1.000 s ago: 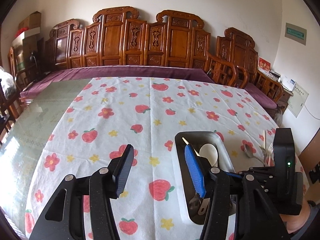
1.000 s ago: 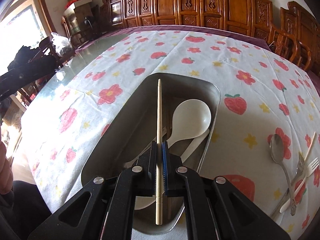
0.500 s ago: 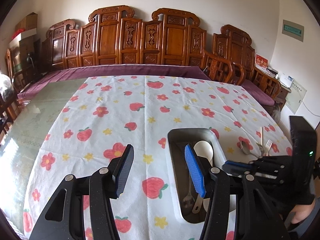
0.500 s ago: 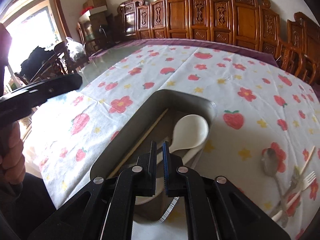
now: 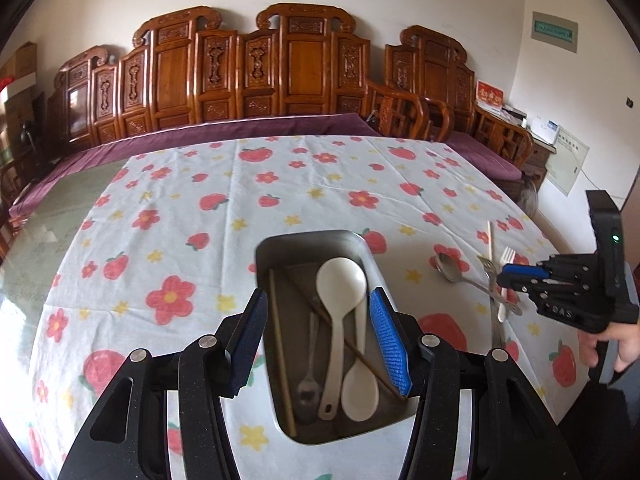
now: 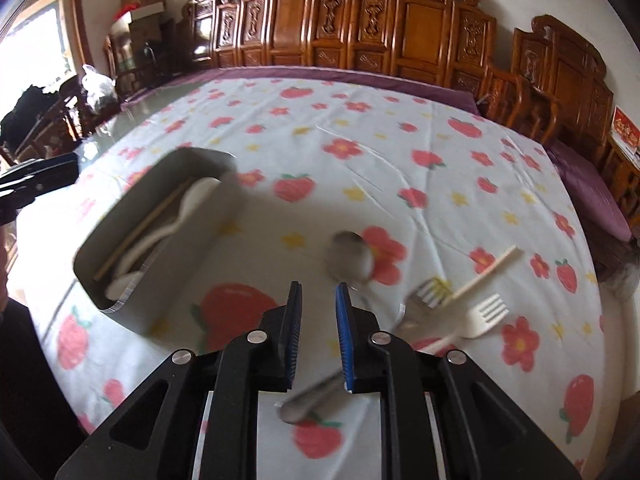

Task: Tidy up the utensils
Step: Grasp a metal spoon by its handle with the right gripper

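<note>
A grey metal tray (image 5: 308, 235) lies on the strawberry-print cloth. It holds two white spoons (image 5: 340, 280), a small metal spoon (image 5: 310, 384) and two wooden chopsticks (image 5: 280, 344). My left gripper (image 5: 320, 332) hovers open above the tray's near end with nothing between its fingers. My right gripper (image 6: 318, 308) hangs to the right of the tray (image 6: 180, 264), over the handle of a loose metal spoon (image 6: 348, 256) lying on the cloth. Its jaws are opening and grip nothing. Beside that spoon lie a metal fork (image 6: 428, 296), a white plastic fork (image 6: 484, 312) and a chopstick (image 6: 484, 272).
Carved wooden chairs (image 5: 304, 72) and a purple-cushioned bench line the far side of the table. Bare glass tabletop (image 5: 52, 216) shows left of the cloth. A person's hand (image 5: 616, 340) holds the right gripper (image 5: 508, 276) at the table's right edge.
The right gripper let the chopstick go into the tray, swung right over the loose utensils, and its jaws parted. The left gripper shifted until the tray sat between its fingers.
</note>
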`<state>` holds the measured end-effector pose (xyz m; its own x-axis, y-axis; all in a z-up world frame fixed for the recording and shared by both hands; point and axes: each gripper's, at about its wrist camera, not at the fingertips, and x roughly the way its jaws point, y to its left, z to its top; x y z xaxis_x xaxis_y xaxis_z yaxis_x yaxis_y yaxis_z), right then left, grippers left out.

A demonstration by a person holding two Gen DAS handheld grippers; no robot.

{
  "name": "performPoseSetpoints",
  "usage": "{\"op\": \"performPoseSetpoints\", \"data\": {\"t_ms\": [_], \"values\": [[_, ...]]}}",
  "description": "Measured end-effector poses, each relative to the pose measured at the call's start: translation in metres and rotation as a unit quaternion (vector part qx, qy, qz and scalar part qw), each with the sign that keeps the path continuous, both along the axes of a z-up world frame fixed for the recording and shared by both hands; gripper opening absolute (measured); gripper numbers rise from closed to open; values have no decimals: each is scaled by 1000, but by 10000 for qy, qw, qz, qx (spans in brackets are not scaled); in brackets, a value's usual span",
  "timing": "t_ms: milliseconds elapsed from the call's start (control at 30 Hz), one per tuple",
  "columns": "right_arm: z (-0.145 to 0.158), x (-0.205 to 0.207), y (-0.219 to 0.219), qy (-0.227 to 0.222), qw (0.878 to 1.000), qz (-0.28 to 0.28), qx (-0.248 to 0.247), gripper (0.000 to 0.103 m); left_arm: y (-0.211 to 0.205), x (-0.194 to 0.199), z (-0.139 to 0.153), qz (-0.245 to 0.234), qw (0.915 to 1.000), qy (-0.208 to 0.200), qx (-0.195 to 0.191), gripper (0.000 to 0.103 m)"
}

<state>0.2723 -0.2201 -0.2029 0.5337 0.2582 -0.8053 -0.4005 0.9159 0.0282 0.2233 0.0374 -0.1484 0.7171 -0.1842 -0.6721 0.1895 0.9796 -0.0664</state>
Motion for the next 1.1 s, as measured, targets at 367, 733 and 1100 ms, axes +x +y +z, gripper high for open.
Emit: {"op": "performPoseSetpoints", "data": {"t_ms": [367, 733, 1100], "values": [[-47, 37, 0, 421, 9980, -43, -478, 19, -51, -5, -17, -535, 9983, 173, 165, 51], [-54, 46, 3, 727, 9959, -78, -530, 19, -65, -5, -34, -669, 9965, 433, 233, 51], [-17, 21, 0, 336, 9986, -56, -393, 7, -76, -23, -32, -612, 9964, 474, 340, 51]]}}
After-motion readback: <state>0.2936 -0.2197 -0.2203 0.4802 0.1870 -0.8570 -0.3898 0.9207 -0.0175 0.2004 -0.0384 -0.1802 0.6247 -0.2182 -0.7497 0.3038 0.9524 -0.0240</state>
